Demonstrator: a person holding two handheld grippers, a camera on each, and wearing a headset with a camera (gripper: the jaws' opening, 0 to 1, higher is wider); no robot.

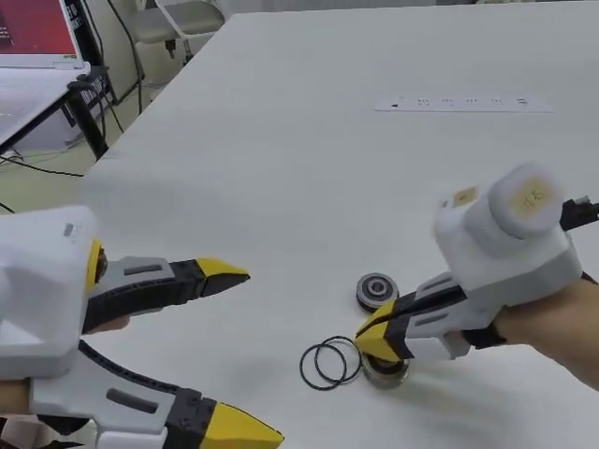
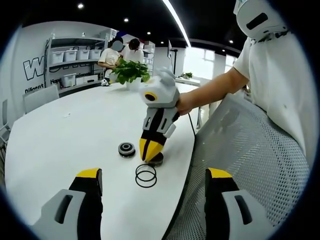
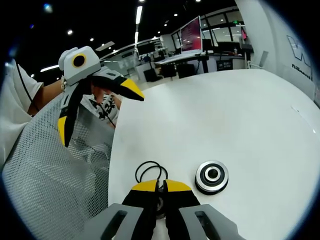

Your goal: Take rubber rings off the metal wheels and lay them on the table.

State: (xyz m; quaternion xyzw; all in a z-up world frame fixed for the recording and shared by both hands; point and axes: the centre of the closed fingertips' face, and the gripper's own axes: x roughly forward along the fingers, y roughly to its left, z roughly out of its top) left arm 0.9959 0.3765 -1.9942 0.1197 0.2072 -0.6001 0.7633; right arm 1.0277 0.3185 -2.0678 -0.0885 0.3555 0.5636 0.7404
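**Pose: left gripper wide open, right gripper pinched closed**

The left gripper is at lower left in the head view, held in the air, jaws spread far apart, yellow tips pointing right. The right gripper comes in from the right, angled down, tips low. Its jaws are together, with barely a slit in the right gripper view. The right hand grips its body. A bare forearm reaches out from a short white sleeve.

Matt white table, black rubber rings, shiny metal wheel

Probably an open-plan office or lab: shelves of bins, a desk monitor, a long white table.
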